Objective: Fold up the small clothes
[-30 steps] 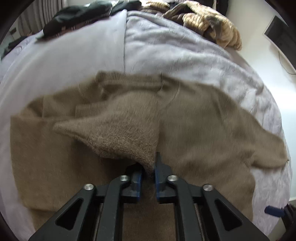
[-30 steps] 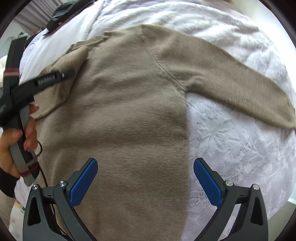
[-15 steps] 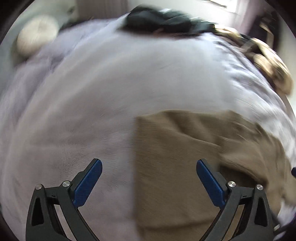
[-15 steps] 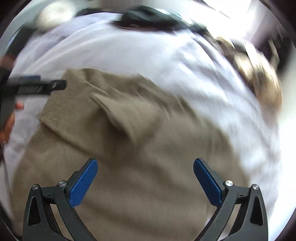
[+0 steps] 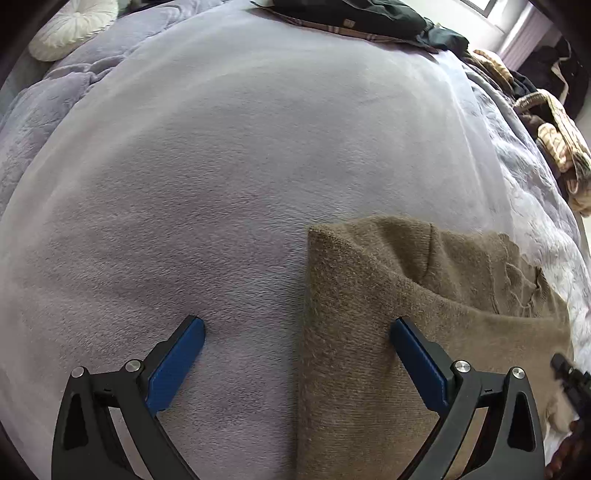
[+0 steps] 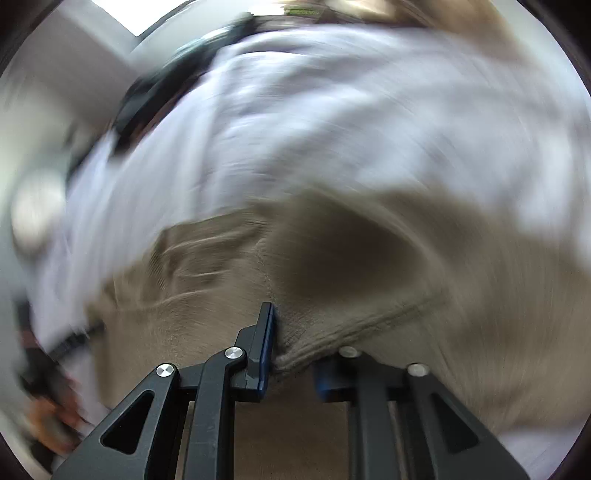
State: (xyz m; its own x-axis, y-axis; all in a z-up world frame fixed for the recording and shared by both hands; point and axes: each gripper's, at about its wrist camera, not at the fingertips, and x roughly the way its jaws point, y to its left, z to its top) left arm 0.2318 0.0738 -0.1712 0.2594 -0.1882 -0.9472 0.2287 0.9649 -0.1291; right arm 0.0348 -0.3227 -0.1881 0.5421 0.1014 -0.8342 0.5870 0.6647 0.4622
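A tan knit sweater [image 5: 388, 332] lies on a lilac bedspread [image 5: 229, 192], its left sleeve folded over the body. My left gripper [image 5: 297, 354] is open and empty, low over the sweater's left folded edge, one finger over the blanket and one over the knit. In the blurred right wrist view my right gripper [image 6: 291, 350] is shut on a ribbed edge of the sweater [image 6: 332, 332] and lifts it; the right finger is partly hidden by the fabric.
Dark clothes [image 5: 369, 18] and a striped beige garment [image 5: 557, 140] lie at the far edge of the bed. A round white cushion [image 5: 70, 26] sits at the far left. The right gripper's tip [image 5: 572, 380] shows at the lower right.
My left gripper let go of the folded sleeve, opened and moved to the sweater's left edge. My right gripper went from open to shut on the sweater's ribbed edge and is moving fast.
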